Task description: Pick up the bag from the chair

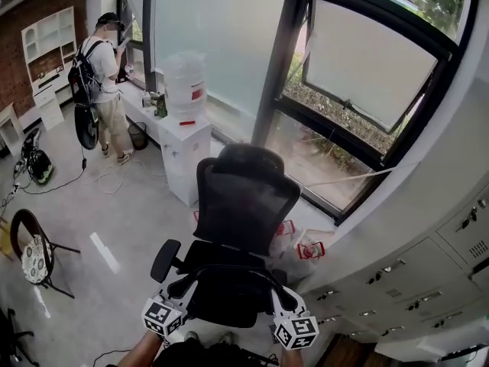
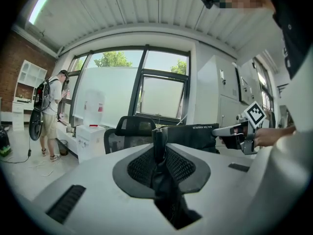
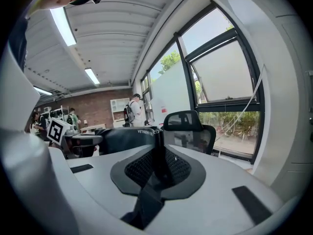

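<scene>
While level, both grippers (image 2: 159, 140) (image 3: 158, 142) on bag (image 2: 193, 137)

I note strong daylight through the window (image 1: 367, 75). The head view is bright, evenly lit and bowed at its edges. Both gripper views have fisheye distortion and black corners. A ceiling lamp (image 2: 39, 6) glares. The bag (image 2: 195, 136) is backlit and dark.
</scene>
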### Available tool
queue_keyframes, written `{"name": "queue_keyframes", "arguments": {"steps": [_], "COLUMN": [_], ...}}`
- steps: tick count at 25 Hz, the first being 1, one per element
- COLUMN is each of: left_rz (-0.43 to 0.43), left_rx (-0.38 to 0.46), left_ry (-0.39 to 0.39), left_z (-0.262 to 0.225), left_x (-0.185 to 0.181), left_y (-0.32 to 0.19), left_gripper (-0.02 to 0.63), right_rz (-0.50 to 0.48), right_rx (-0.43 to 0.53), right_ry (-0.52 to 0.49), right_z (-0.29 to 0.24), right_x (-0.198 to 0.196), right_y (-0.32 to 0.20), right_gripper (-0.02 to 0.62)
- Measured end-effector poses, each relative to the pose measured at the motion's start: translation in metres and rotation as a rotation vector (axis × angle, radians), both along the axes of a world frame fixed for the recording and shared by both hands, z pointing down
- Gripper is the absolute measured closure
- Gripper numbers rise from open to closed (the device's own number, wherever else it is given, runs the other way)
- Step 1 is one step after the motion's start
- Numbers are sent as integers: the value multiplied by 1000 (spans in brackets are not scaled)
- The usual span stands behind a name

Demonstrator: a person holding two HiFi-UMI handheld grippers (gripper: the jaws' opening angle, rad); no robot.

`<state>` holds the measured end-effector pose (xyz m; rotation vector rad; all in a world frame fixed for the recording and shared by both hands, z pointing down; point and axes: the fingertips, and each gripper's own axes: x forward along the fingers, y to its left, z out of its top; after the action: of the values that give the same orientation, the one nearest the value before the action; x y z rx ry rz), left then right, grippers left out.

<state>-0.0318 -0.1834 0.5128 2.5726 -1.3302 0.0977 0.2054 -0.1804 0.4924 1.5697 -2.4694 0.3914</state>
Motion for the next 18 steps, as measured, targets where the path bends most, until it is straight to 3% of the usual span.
{"name": "queue_keyframes", "arguments": {"steps": [18], "left_rz": [124], "left_rx": [18], "left_ry": [39], "left_z": [-13], "left_x": [-42], "left_y": [31], "left_gripper": [545], "right_rz": [50], "right_rx": [1], "right_ry": [-18], "right_z": [-11], "right_x": [-42], "right_y": [49], "right_gripper": [558]}}
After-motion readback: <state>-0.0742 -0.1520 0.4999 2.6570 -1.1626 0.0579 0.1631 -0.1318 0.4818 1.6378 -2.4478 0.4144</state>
